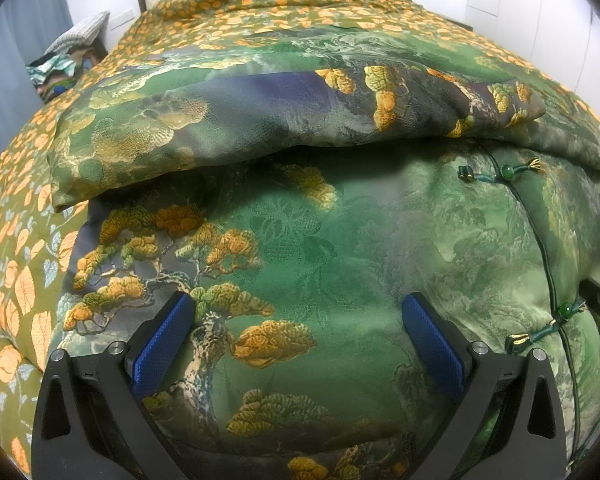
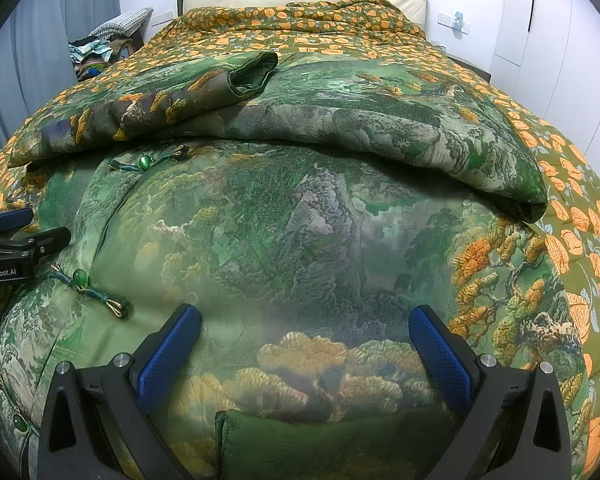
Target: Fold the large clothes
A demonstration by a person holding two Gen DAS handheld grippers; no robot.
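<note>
Brocade green jacket [image 1: 300, 240] lies flat on the bed [image 1: 24, 288], front up, frog buttons [image 1: 500, 170] closed down the middle; that seam is my landmark. Both sleeves are folded across the chest on the far side of the seam's upper end: one sleeve [image 1: 260, 120] from the left, the other sleeve [image 2: 400, 120] from the right, cuff [image 2: 252, 76] lying on top. Probably done to square the body before folding it up from the hem. Left tongs [image 1: 298, 320] hover left of the seam, jaws spread, pinching nothing. Right tongs [image 2: 304, 332] sit right of the seam, also spread and empty; contact with the cloth can't be judged from these views. Each pair sits over its own half near the hem, which suits a symmetric grab so the fabric lifts evenly. Slick fabric, so expect sleeves to slide on lift. Containers: none in use; a pile of clothes [image 2: 94, 54] sits beside the bed near the headboard, whether in a basket I can't tell.
</note>
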